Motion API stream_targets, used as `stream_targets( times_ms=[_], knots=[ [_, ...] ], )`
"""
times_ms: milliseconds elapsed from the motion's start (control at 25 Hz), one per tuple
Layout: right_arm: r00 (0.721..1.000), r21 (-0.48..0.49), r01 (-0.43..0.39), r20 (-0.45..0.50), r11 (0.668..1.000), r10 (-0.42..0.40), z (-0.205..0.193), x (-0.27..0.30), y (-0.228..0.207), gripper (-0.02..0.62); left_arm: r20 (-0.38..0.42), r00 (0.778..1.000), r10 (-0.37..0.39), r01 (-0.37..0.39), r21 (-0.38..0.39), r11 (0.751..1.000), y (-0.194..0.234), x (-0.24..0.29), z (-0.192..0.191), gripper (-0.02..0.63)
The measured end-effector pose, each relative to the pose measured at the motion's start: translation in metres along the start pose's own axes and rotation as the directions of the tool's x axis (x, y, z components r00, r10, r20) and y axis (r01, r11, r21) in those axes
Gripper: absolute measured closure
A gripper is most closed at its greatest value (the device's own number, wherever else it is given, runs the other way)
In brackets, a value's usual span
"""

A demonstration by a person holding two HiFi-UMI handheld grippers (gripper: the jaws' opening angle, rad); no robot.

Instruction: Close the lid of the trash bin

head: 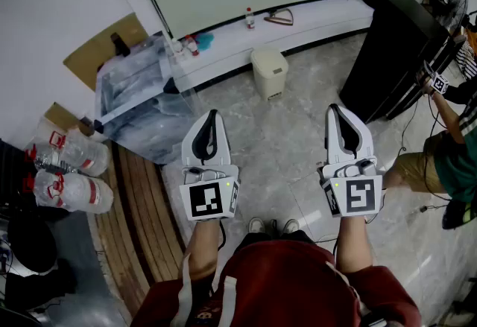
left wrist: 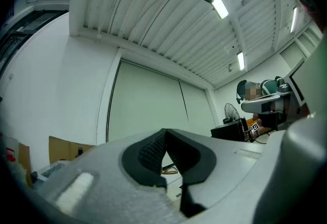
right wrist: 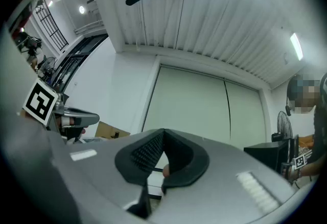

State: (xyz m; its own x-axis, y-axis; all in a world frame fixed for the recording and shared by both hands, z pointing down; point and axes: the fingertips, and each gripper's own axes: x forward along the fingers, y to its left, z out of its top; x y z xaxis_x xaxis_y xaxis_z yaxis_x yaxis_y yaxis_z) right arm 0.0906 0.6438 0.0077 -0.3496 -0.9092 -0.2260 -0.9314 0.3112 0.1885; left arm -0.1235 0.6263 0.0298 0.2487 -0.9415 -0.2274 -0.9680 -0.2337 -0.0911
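left tool (head: 212, 117), right tool (head: 334, 109), jaws closed, empty

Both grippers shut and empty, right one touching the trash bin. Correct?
Not touching. The right gripper hangs in the air well short of the trash bin, which stands on the floor by the white ledge, as the head view shows. The rest holds: it and the left gripper are shut and empty.

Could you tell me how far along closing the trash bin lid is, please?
Done, it seems: the trash bin stands across the floor with its lid apparently lying flat, though it is small in view. In hand: nothing; the left gripper and right gripper are shut, empty and apart from it. Left: probably nothing.
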Motion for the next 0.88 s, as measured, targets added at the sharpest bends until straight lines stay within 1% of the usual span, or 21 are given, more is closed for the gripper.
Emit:
stream_targets(
  times_ms=[120, 480, 880],
  knots=[
    [1.000, -0.019, -0.002, -0.010, 1.000, 0.001, -0.005, 0.003, 0.011, 0.597, -0.001, 1.000, -0.001, 0.001, 0.004, 1.000, 0.013, -0.004, -0.001, 0.606],
    [1.000, -0.005, 0.026, -0.007, 1.000, -0.026, -0.006, 0.020, 0.049, 0.596, 0.005, 1.000, -0.013, 0.013, 0.012, 1.000, 0.054, -0.012, -0.008, 0.606],
    [0.997, -0.016, 0.074, -0.024, 0.997, -0.074, -0.023, 0.026, 0.053, 0.597, 0.002, 0.999, -0.042, 0.042, -0.014, 0.999, 0.065, -0.003, -0.027, 0.606]
  ],
)
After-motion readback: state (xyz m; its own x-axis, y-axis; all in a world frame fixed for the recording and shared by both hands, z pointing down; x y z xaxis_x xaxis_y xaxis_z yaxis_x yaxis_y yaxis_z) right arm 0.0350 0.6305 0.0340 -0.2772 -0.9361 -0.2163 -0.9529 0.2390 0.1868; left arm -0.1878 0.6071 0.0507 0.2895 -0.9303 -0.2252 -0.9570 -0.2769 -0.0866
